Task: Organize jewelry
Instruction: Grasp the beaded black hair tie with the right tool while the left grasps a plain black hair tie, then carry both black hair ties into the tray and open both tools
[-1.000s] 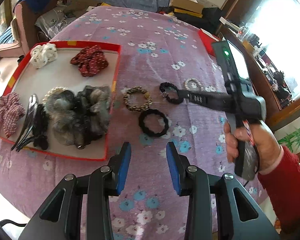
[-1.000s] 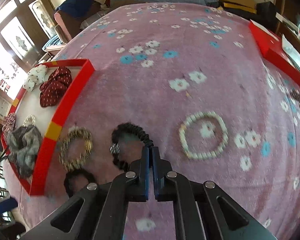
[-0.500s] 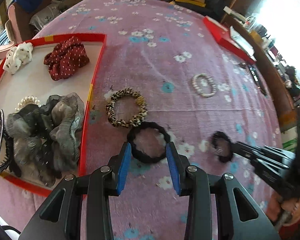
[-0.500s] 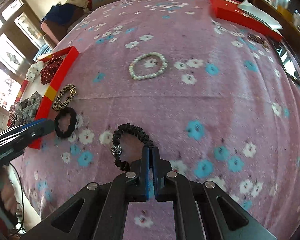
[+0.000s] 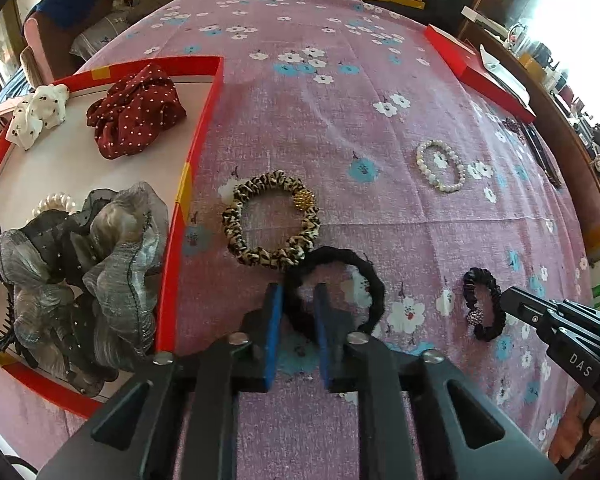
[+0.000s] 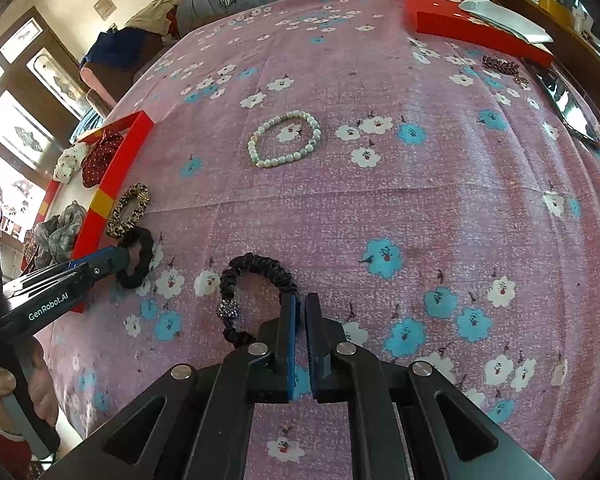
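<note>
Left gripper (image 5: 296, 312) has just been closing and now pinches the near side of the plain black scrunchie (image 5: 352, 280) on the pink floral cloth (image 5: 340, 120), just outside the red tray (image 5: 198, 136); right gripper (image 6: 300, 316) has just been easing apart, its pads a narrow slit beside the black beaded scrunchie (image 6: 256, 268), which lies loose on the cloth. Tray already holds a white dotted scrunchie (image 5: 36, 114), a maroon dotted one (image 5: 136, 116), a grey organza one (image 5: 112, 240) and a pearl piece (image 5: 54, 203). Left outside: both black scrunchies, the leopard-print scrunchie (image 5: 270, 224) and the pearl bracelet (image 6: 286, 138) — roughly half done, by my reckoning.
</note>
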Action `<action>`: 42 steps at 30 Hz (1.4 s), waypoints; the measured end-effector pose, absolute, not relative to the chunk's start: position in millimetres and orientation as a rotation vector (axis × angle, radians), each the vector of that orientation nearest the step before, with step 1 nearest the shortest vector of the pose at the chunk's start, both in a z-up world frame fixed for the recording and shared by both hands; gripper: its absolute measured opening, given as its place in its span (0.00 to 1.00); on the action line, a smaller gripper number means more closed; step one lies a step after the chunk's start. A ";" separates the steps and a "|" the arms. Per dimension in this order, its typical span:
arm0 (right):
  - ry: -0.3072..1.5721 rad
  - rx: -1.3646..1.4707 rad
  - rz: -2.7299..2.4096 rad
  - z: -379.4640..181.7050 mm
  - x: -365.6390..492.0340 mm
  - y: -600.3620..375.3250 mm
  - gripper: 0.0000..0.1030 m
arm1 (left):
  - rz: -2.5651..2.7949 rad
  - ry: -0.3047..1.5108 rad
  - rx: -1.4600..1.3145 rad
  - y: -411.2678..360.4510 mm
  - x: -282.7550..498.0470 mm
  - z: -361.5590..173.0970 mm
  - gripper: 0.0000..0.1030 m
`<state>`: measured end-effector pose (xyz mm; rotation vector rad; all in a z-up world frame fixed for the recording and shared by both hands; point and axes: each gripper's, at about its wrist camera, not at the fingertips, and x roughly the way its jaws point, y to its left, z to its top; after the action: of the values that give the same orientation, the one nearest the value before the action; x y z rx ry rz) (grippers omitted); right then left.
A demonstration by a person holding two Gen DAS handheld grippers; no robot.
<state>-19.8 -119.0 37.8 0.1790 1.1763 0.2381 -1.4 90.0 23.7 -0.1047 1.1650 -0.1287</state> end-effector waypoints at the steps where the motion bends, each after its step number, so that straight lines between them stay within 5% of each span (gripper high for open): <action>1: 1.175 0.184 0.242 38.1 -18.7 -118.3 0.13 | -0.130 1.167 -0.111 90.6 -0.6 23.5 0.13; 4: 1.159 0.215 0.238 41.3 -18.1 -119.0 0.28 | -0.131 1.168 -0.123 91.9 -0.1 23.4 0.13; 14: 1.158 0.118 0.219 36.3 -22.2 -98.3 0.29 | -0.132 1.156 -0.159 93.9 1.0 22.6 0.14; 16: 1.154 0.108 0.209 36.0 -21.7 -96.5 0.26 | -0.124 1.151 -0.152 91.5 0.7 22.6 0.14; 18: 1.149 0.082 0.192 35.7 -21.3 -94.4 0.09 | -0.119 1.151 -0.139 89.4 -0.6 23.0 0.07; 31: 1.096 0.157 0.241 68.1 -35.0 -100.2 0.09 | -0.194 1.097 -0.272 115.0 -45.4 82.2 0.07; 42: 1.018 0.218 0.382 106.7 -22.6 -50.7 0.09 | 0.046 1.013 -0.307 224.3 -62.0 124.3 0.07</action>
<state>-22.6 -50.7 106.7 0.2181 1.0182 0.3819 -62.0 224.3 124.3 -0.3068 1.0125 0.0462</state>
